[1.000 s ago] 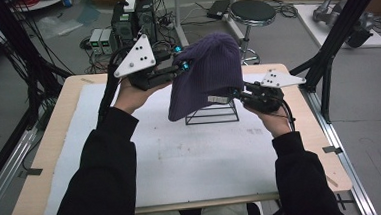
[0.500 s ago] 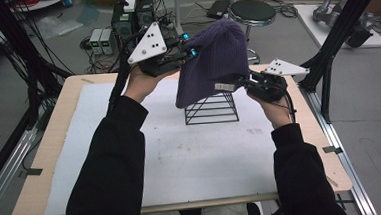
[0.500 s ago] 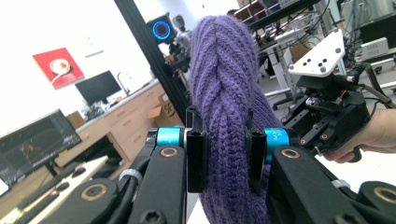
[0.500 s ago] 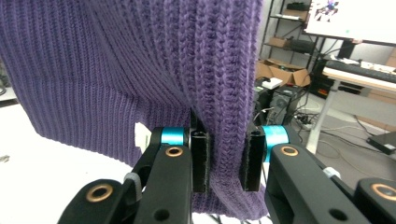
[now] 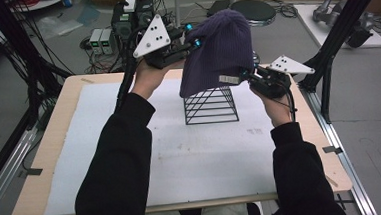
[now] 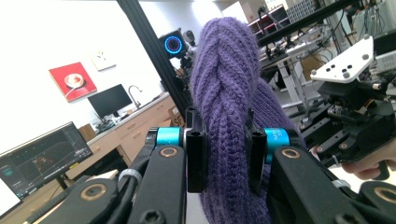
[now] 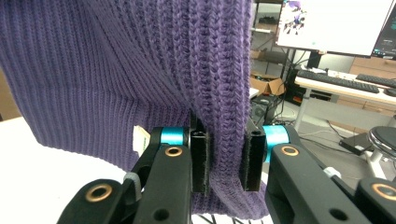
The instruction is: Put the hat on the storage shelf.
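A purple knitted beanie point(image 5: 220, 50) hangs in the air above a black wire frame stand point(image 5: 211, 105) on the table. My left gripper point(image 5: 193, 43) is shut on a bunched fold of the beanie point(image 6: 226, 102) near its upper left side. Lower down, my right gripper point(image 5: 241, 76) is shut on the beanie's ribbed hem point(image 7: 226, 140), beside a small white label point(image 7: 138, 138). The hat's lower edge drapes over the top of the stand and hides it.
A white sheet point(image 5: 146, 155) covers most of the wooden table point(image 5: 55, 141). Black frame posts point(image 5: 333, 53) stand at the right, and cables and equipment boxes point(image 5: 118, 26) lie on the floor behind the table.
Both grippers have lifted the beanie higher and toward the back, so more of the wire stand shows beneath it. The left hand rose more than the right.
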A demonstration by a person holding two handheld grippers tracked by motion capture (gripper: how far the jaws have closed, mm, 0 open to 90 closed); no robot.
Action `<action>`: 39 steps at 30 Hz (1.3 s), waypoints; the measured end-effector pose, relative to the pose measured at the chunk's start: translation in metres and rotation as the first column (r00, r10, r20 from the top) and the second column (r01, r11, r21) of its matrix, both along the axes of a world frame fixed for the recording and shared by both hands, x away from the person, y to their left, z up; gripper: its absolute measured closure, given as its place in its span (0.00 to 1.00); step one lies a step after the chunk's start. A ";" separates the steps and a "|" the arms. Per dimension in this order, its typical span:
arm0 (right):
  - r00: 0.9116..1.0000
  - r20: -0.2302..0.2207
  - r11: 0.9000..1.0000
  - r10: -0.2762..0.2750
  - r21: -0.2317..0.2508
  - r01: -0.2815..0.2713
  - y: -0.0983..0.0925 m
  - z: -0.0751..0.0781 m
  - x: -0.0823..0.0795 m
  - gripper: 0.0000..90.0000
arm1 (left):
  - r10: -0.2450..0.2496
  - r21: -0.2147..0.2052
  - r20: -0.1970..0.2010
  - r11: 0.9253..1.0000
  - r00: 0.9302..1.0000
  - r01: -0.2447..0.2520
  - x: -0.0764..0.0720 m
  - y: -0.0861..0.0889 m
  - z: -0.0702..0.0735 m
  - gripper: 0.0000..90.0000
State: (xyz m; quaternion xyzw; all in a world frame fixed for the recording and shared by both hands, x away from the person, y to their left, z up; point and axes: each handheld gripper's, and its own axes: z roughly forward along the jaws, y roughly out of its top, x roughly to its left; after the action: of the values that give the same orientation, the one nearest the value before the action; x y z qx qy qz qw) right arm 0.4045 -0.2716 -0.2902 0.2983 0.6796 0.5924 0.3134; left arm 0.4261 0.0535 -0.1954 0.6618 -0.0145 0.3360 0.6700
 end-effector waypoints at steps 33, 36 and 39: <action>0.993 -0.049 0.991 -0.108 -0.080 0.104 0.004 -0.020 0.005 0.87 | 0.030 -0.027 -0.106 0.999 0.994 -0.033 0.027 -0.009 -0.034 0.83; 0.992 -0.066 0.991 -0.106 -0.092 0.100 0.003 -0.027 0.004 0.87 | 0.030 -0.020 -0.125 0.999 0.992 -0.033 0.028 -0.010 -0.042 0.84; 0.991 -0.084 0.990 -0.107 -0.099 0.099 0.003 -0.036 0.003 0.87 | 0.026 -0.017 -0.141 0.999 0.990 -0.029 0.029 -0.013 -0.048 0.83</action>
State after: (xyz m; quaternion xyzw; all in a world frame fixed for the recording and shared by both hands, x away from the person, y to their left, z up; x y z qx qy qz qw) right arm 0.4072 -0.2687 -0.3260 0.3439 0.7040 0.5285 0.3267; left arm 0.4556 0.0410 -0.2437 0.6777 0.0450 0.2978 0.6708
